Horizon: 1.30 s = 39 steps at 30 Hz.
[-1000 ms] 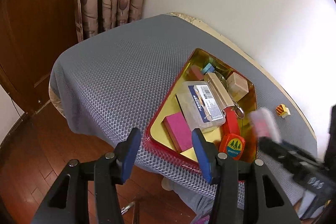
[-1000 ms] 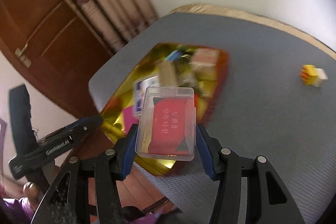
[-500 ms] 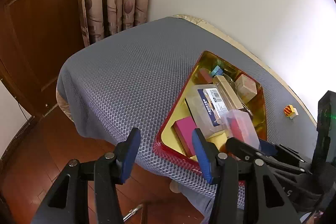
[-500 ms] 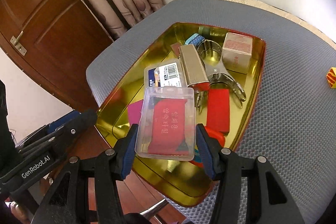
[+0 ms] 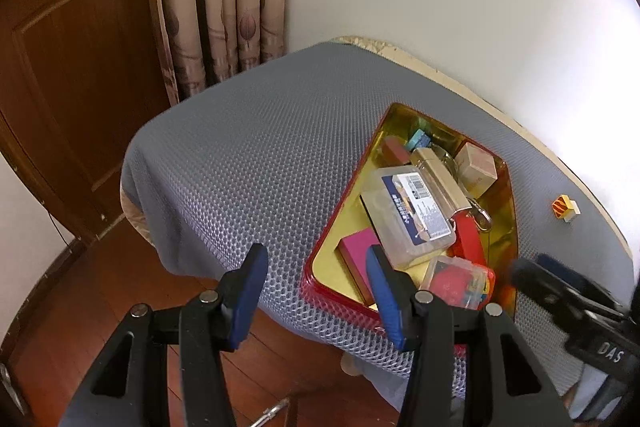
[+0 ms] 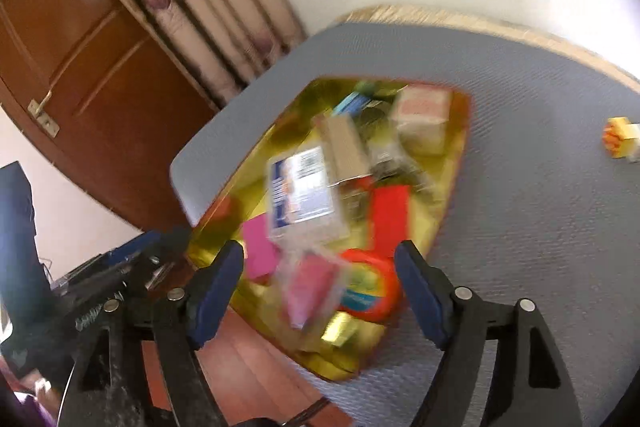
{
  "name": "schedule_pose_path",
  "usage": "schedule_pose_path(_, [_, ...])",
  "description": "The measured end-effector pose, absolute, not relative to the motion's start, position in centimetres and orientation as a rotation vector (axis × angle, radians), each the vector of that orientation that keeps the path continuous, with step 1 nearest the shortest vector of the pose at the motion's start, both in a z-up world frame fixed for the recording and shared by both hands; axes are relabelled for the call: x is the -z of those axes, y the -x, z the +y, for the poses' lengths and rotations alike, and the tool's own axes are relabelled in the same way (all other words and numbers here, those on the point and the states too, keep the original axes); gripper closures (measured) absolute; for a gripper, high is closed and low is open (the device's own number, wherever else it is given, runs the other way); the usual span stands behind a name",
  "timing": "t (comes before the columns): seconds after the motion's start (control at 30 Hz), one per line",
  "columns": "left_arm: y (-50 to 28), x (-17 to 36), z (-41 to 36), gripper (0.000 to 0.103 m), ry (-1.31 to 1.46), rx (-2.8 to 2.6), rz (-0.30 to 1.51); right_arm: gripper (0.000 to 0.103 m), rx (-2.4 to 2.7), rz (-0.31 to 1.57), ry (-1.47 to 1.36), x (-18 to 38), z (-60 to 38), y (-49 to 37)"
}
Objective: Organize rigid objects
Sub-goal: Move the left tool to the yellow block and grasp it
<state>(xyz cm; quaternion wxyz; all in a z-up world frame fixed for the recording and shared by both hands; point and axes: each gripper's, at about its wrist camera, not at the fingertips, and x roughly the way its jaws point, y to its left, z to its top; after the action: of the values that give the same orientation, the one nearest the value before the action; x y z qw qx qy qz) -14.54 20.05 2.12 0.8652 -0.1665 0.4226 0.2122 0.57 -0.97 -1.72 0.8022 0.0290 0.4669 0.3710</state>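
A gold tray with a red rim [image 5: 316,283] [image 6: 256,163] sits on the grey mesh cloth and holds several small items. A clear case with a red card [image 5: 456,281] [image 6: 312,287] lies tilted in its near corner beside an orange tape measure [image 6: 366,283]. My right gripper [image 6: 320,251] hovers above that corner; its jaws are opening, and the pads stand clear of the case. It shows blurred at the right of the left wrist view [image 5: 536,267]. My left gripper [image 5: 316,259] stands open with nothing in it, off the table's near edge.
In the tray lie a labelled clear box [image 5: 412,211], a pink block [image 5: 356,251] and a wooden cube [image 5: 478,167]. A small yellow-orange cube [image 5: 565,207] [image 6: 618,141] sits alone on the cloth to the right. Wall, curtain and door stand behind; the floor drops off in front.
The right gripper carried the clear case over the tray, then its jaws spread and the case dropped into the near corner. The left gripper stayed put.
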Motion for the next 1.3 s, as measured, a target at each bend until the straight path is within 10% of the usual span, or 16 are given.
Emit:
schedule_pose_path(0.63, [1.8, -6.3, 2.9, 0.045, 0.14, 0.202, 0.918, 0.004, -0.108, 0.976, 0.072, 9.1, -30.8, -6.0])
schedule_pose_path(1.3, [-17.7, 2.5, -10.7, 0.045, -0.396, 0.631, 1.098, 0.002, -0.246, 0.951, -0.115, 8.1, -34.4, -5.0])
